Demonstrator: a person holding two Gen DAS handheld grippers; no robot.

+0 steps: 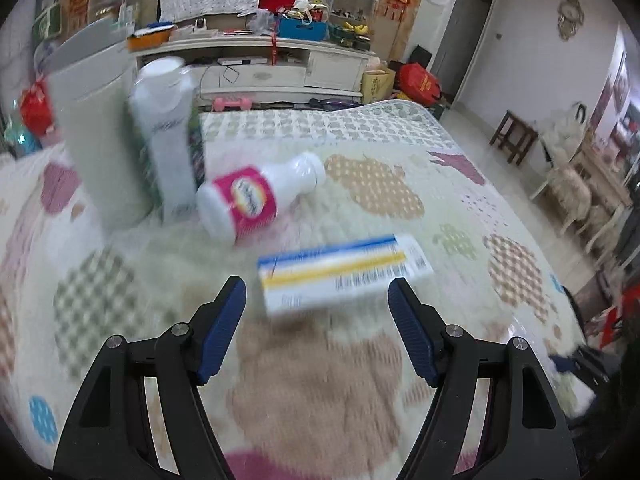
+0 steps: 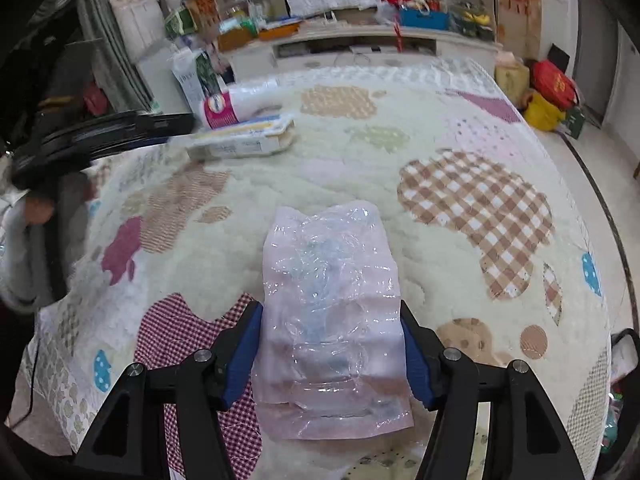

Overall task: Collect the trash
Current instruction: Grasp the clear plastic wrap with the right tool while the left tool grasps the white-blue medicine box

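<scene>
On a patterned blanket lie a flat white box with blue and yellow stripes and a white bottle with a pink label on its side. My left gripper is open just short of the box. A tall white carton stands behind the bottle. In the right wrist view my right gripper is shut on a crumpled clear plastic bag. The box and the bottle lie far off at the upper left, beside the left gripper's dark blurred arm.
A large pale bin stands left of the carton. A white cabinet with clutter runs along the far wall. Red and yellow bags sit on the floor at the right. A wooden stool stands off the blanket.
</scene>
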